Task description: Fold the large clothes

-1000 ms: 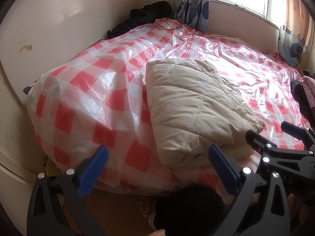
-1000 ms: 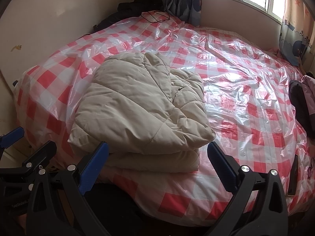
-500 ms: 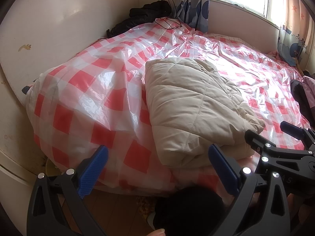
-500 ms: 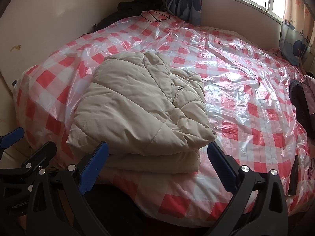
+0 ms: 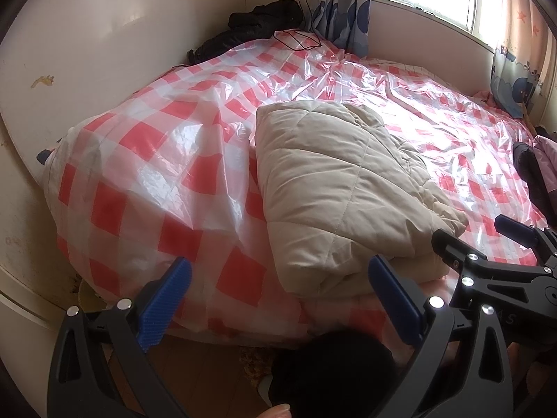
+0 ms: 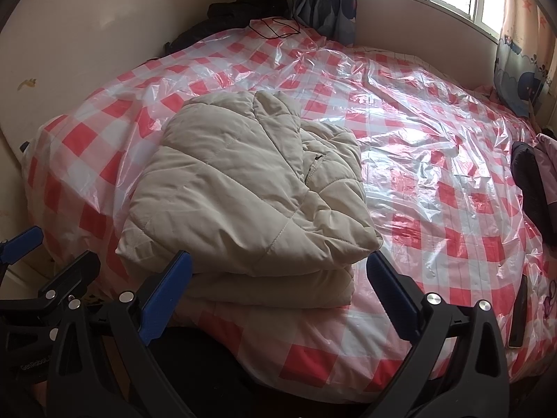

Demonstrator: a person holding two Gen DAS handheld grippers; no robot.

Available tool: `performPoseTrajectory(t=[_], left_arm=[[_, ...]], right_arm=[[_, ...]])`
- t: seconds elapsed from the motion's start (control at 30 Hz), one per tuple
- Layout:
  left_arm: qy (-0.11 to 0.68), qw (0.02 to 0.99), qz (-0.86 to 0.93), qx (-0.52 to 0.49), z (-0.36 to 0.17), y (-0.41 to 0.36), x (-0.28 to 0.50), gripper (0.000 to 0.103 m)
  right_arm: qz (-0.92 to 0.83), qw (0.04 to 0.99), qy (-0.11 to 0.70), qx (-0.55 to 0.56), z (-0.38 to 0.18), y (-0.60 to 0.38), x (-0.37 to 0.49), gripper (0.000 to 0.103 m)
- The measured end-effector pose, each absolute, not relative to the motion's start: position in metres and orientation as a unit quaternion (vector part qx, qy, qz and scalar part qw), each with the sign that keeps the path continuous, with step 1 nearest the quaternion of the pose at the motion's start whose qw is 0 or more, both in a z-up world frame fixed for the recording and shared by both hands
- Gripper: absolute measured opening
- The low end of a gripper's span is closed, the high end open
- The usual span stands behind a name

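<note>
A beige quilted jacket lies folded in a thick stack near the front edge of the bed; it also shows in the right wrist view. My left gripper is open and empty, held back from the bed's front edge, to the left of the jacket. My right gripper is open and empty, just in front of the folded stack, not touching it. The right gripper's fingers also show at the right of the left wrist view.
The bed is covered by a red-and-white checked sheet under clear plastic. Dark clothes and a black cable lie at the far corner. Dark and pink garments sit at the right edge. A dark phone-like slab lies at front right. Walls and a window surround the bed.
</note>
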State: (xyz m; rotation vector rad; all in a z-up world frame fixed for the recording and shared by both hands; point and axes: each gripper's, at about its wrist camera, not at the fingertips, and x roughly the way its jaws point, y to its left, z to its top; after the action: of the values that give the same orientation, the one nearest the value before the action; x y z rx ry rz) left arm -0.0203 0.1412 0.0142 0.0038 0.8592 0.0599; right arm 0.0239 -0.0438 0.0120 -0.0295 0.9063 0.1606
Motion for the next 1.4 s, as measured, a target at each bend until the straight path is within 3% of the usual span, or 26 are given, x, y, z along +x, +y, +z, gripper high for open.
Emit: performPoseTrajectory(t=[1.4], left_arm=[[0.443,0.896,0.023,-0.008,-0.001,0.142,-0.016,0.097]], right_arm=[[0.077,0.892,0.445,-0.018,0.002,-0.043,0.027,0.097]])
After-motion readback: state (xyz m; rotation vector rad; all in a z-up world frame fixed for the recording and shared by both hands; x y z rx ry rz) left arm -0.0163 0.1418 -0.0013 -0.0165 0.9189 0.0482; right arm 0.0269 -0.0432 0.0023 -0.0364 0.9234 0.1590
